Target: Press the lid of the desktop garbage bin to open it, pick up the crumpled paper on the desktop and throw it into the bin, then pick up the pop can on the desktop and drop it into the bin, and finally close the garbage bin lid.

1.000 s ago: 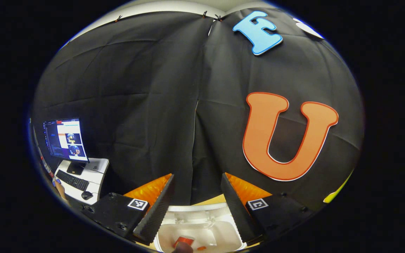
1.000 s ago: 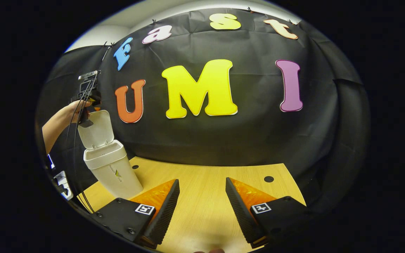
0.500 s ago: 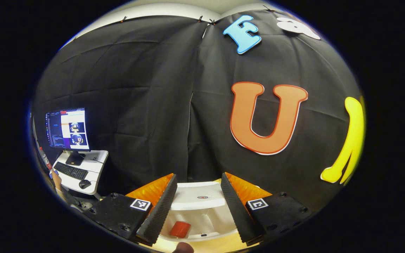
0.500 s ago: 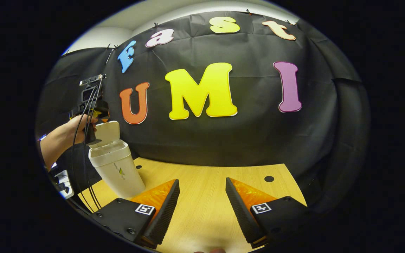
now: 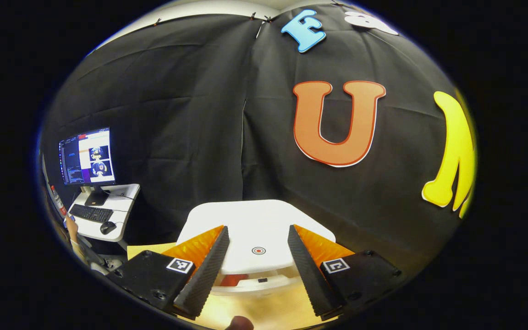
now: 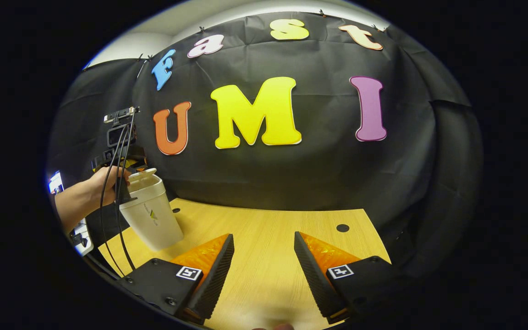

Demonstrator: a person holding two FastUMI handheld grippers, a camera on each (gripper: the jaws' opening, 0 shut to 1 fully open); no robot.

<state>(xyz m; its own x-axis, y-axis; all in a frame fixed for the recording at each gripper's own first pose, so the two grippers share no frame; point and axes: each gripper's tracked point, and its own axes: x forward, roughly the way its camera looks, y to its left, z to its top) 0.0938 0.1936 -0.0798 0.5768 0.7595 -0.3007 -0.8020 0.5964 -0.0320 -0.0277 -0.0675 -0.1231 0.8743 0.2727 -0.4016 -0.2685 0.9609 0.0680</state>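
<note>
In the left gripper view the white bin lid [image 5: 255, 224] lies tilted down over the bin rim [image 5: 264, 285], leaving a narrow gap. The red pop can [image 5: 233, 280] shows through that gap, inside the bin. My left gripper [image 5: 257, 229] is open, just above the lid, its fingers either side of a small red ring mark [image 5: 258, 250]. In the right gripper view the white bin [image 6: 151, 215] stands at the table's far left with its lid [image 6: 142, 174] almost down, and a hand holds the left gripper [image 6: 119, 151] over it. My right gripper [image 6: 264, 236] hangs open over the wooden table [image 6: 264, 229], holding nothing.
A side desk with a monitor [image 5: 87, 156], keyboard [image 5: 90, 213] and mouse stands beyond the table on the left. Cables [image 6: 108, 220] hang from the left gripper beside the bin. Two small round holes [image 6: 342, 228] mark the tabletop near the back wall.
The lid has swung from upright down to nearly shut, with the left gripper coming down over it. The can is now mostly covered. The right gripper has barely moved.
</note>
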